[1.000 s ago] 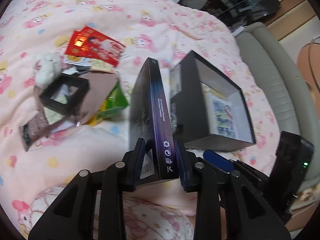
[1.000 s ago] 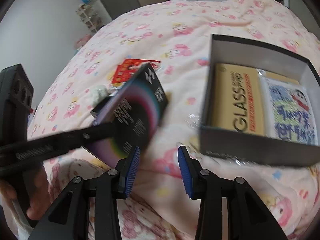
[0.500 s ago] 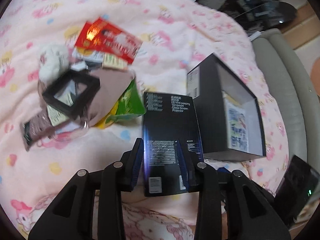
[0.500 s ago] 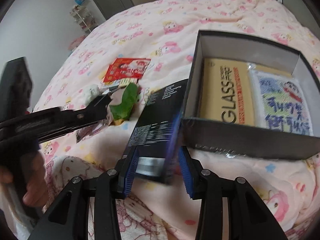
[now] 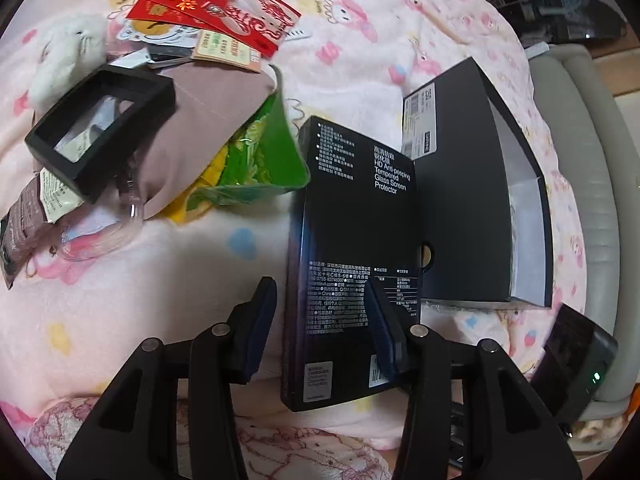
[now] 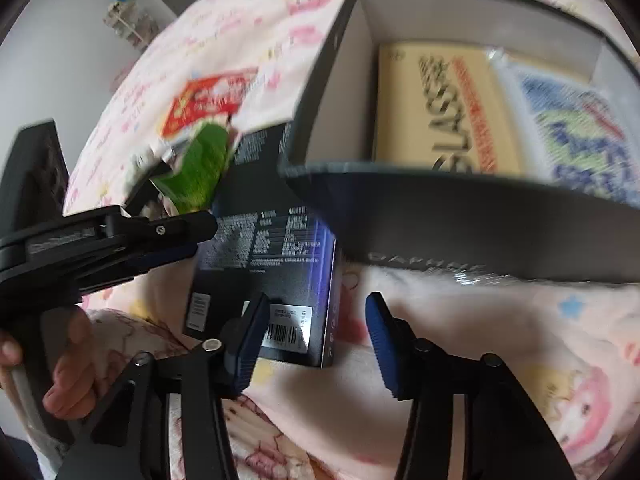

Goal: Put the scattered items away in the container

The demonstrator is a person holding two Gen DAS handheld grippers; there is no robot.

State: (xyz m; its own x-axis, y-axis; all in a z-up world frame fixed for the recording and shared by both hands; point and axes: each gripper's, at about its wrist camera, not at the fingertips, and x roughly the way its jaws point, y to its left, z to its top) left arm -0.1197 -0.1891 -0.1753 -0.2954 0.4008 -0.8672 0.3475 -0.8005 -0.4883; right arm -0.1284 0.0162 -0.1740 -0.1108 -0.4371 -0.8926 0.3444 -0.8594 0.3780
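1. Closest in, my left gripper has just been opening; the black screen-protector box lies flat on the pink blanket between the fingers, with a clear gap on the left pad's side. I've let go of it.
2. My right gripper has also just been spreading. Its left pad sits over the barcode corner of the same black box, the right pad stands clear over bare blanket. Nothing clamped there either.
3. In the right view, the hand on the left gripper's handle shows at the left edge.
4. Just beyond, the box's long side lies right beside the dark container, still outside it.
5. Inside the container: a yellow glass pack and a blue-patterned packet, side by side.
6. Further left, a green snack bag, a taupe pouch and a black frame sit piled together.
7. Farthest: red envelopes and a white plush.
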